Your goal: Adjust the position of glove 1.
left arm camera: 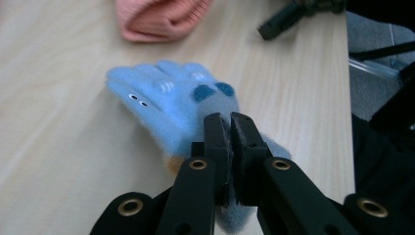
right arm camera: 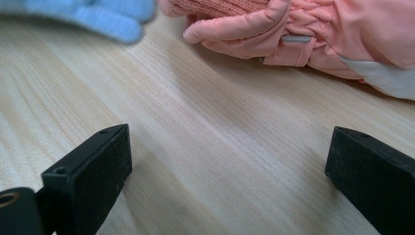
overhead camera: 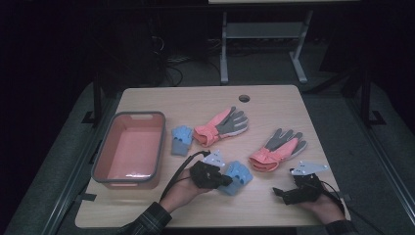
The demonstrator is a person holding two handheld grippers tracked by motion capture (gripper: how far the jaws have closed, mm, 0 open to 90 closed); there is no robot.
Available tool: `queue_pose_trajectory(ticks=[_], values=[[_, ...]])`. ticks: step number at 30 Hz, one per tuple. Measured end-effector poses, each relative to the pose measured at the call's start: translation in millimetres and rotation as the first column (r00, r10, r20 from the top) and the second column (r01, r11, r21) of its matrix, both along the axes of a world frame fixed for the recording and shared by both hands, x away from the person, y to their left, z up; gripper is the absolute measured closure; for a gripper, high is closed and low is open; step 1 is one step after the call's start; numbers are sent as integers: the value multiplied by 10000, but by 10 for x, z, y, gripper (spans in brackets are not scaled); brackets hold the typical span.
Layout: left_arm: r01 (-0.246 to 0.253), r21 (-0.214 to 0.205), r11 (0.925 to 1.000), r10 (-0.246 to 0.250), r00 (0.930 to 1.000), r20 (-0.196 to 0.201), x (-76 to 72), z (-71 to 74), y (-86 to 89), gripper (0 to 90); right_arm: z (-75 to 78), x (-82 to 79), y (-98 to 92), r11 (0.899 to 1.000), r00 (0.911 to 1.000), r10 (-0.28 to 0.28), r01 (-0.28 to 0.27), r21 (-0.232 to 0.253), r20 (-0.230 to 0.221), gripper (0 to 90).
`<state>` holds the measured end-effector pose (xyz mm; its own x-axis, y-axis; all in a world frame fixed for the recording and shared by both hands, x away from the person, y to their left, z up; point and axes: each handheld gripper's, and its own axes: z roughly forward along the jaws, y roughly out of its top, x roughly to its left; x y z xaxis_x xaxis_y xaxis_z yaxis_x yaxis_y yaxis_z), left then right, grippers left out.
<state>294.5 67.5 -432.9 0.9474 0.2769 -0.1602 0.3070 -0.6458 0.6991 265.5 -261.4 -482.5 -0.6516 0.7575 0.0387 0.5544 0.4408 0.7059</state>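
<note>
A small light-blue glove with dark blue pads lies near the table's front middle. My left gripper is shut on it. In the left gripper view the black jaws pinch the blue glove near its cuff, its fingers pointing away. My right gripper rests at the front right, and its jaws stand wide open over bare wood with nothing between them. A pink and grey glove lies just beyond it, and its pink cuff fills the top of the right gripper view beside the blue glove's edge.
A pink bin with a grey rim stands at the table's left. A second blue glove lies next to the bin, and a second pink and grey glove lies mid-table. A cable hole is near the far edge.
</note>
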Motion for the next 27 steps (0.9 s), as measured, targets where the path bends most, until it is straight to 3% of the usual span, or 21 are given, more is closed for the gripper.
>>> queue_pose_trajectory(ticks=[10, 13, 15, 16, 18, 22, 23, 27], values=[[157, 329, 9993, -146, 9993, -331, 8, -150, -51, 858, 0, 0, 0, 10000, 10000, -2, 2, 2, -4, 30], [126, 263, 9996, -117, 9993, -351, 15, -154, -46, 826, 0, 0, 0, 10000, 10000, 0, 0, 3, -2, 30], [50, 220, 9997, -44, 9996, -267, 18, -144, -38, 707, 0, 0, 0, 10000, 10000, 0, 0, 1, -3, 30], [39, 216, 9998, -33, 9997, -257, 26, -133, -28, 707, 0, 0, 0, 10000, 10000, 0, 0, 1, -3, 30], [-124, 127, 9998, 126, 9998, -123, 31, -109, -8, 598, 0, 0, 0, 10000, 10000, -1, 1, 1, -3, 30], [-517, 12, 9987, 517, 9986, 131, 63, -42, 70, 609, 0, 0, 0, 10000, 10000, -1, 1, 0, -2, 30], [-915, -94, 9958, 917, 9955, 218, 101, -18, 120, 609, 0, 0, 0, 10000, 10000, -1, 1, 1, -2, 30], [-1378, -64, 9904, 1379, 9898, 352, 167, 14, 204, 637, 0, 0, 0, 10000, 10000, 3, -3, 0, 1, 30]])
